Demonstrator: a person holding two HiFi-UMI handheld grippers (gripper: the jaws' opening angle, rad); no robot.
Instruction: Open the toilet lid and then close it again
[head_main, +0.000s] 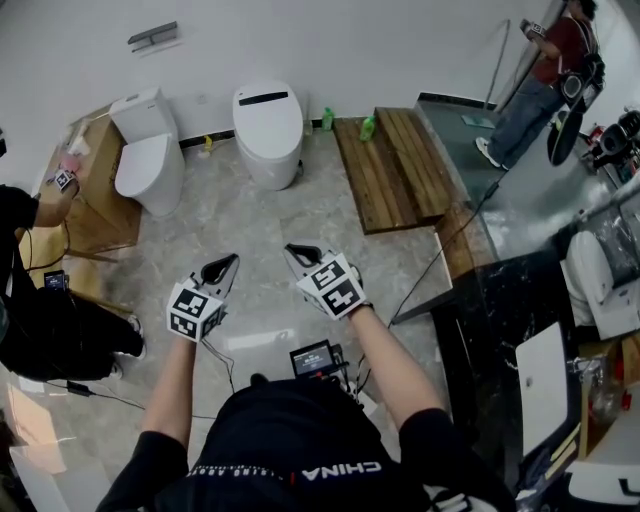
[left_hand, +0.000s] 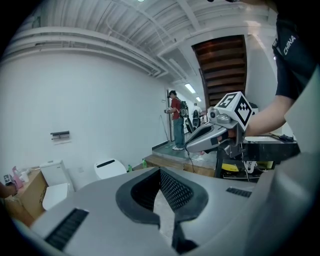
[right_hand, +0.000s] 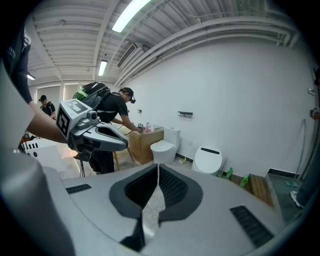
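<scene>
Where the white wall meets the marble floor (head_main: 250, 215), a tank toilet (head_main: 148, 160) stands leftmost, its lid down. The left gripper (head_main: 230, 262) hangs over the floor, jaws pressed together on nothing. Ahead, well apart from both grippers, sits the tankless toilet (head_main: 268, 125), lid closed. The right gripper (head_main: 292, 252), near the left one, likewise has its jaws together and empty. A wooden platform (head_main: 390, 165) lies rightmost.
</scene>
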